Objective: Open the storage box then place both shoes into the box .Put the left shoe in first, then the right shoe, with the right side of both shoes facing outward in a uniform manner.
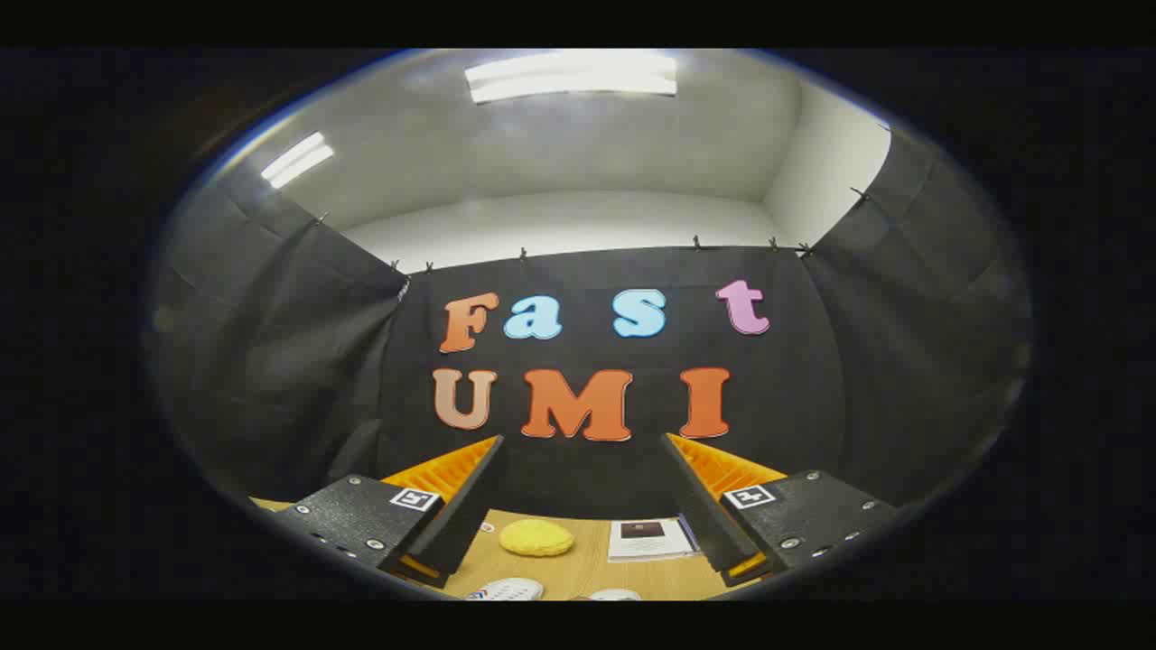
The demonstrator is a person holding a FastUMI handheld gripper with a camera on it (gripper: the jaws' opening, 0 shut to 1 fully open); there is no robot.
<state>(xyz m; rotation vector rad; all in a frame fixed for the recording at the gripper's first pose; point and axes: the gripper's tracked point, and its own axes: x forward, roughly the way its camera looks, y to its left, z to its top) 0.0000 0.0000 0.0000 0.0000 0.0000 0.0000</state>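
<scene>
**Barely started: box unopened, shoes waiting**

Nearest first: hand-held gripper (578, 533) spread wide, fingers well apart, nothing between them, nothing gripped. Held up above the tabletop (578, 564) and aimed mostly at the far wall rather than down at the work.

Just below and between the fingers, around 6 o'clock, two small pale rounded shapes: one with a bit of coloured trim (508, 590) toward 7 o'clock, another (616, 594) just beside it toward 5 o'clock. Probably the toes or tops of the two shoes, but too cropped to say for sure, and no way to tell left from right or which side faces where.

A bit further out on the wood, a yellow sponge-looking pad (536, 537) sitting closer to the left finger at about 11 o'clock from the shoes. At roughly 1 o'clock, close to the right finger, a flat white leaflet or card (647, 539) with a dark patch on it, plus a thin edge of something beside it, partly hidden by the finger.

Beyond all that, black cloth wall (587, 352), then pale ceiling with two light strips (572, 76).

Storage box: can't tell where, nothing recognisable as one here.

So, progress guess: basically zero. Lid to open, left shoe in, right shoe in, both lined up the same way. All of it apparently left to do.
</scene>
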